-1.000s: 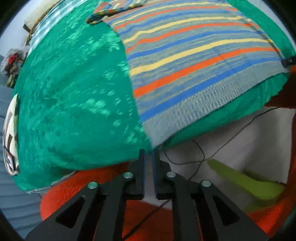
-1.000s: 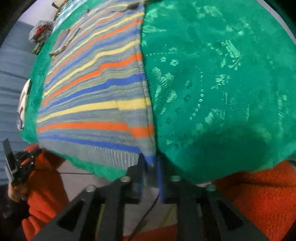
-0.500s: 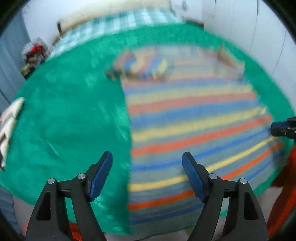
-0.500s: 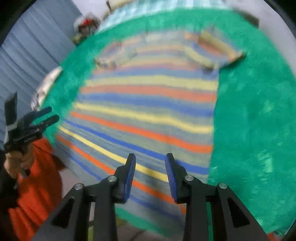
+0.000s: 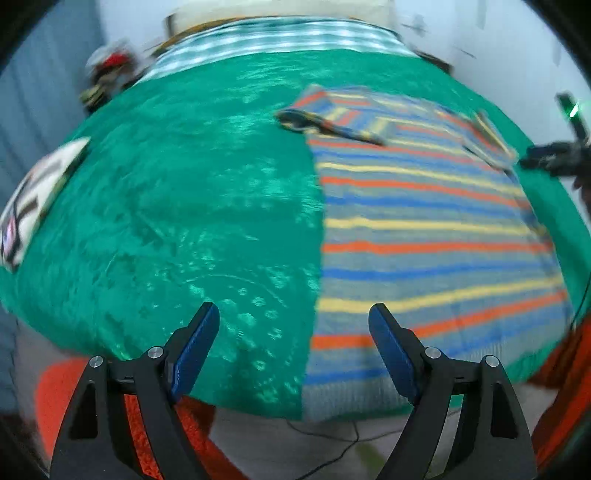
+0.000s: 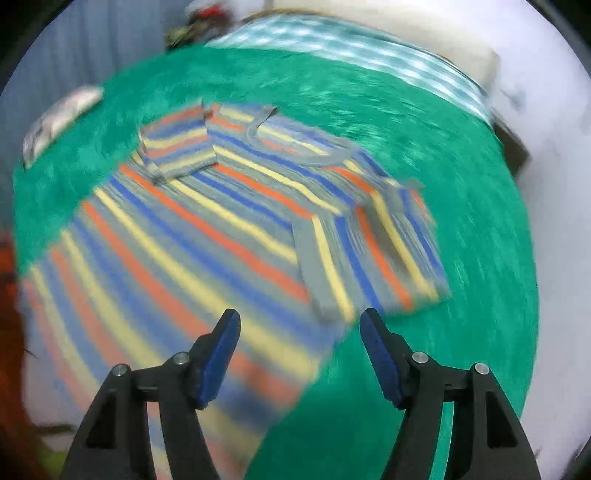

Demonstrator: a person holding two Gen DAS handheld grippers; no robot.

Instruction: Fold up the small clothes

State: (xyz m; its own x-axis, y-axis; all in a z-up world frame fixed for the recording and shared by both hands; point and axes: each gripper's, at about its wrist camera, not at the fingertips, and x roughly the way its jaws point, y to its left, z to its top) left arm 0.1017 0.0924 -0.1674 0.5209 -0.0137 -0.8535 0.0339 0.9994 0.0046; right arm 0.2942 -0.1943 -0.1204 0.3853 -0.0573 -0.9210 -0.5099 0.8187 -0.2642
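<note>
Left gripper (image 5: 293, 325) and right gripper (image 6: 300, 332) hang with jaws spread wide, grasping nothing. Beyond them the striped sweater (image 6: 221, 236) lies flat on the green blanket (image 5: 166, 221), sleeves folded in, collar toward twelve o'clock.

The left wrist view looks from the near edge of the bed, over the left gripper (image 5: 294, 330) at 6 o'clock, across the green blanket (image 5: 177, 221) toward the far wall at 12; the shirt (image 5: 424, 236) fills the 2 to 4 o'clock side. The right wrist view sits higher over the bed and is tilted, looking down past the right gripper (image 6: 300, 338) at 6 o'clock, with the shirt (image 6: 229, 221) running from 8 to 3 o'clock. Both views share the shirt, blanket (image 6: 480, 229) and checked bedding (image 5: 280, 35) at 12 o'clock. The right gripper (image 5: 554, 158) shows at 3 o'clock in the left view.
</note>
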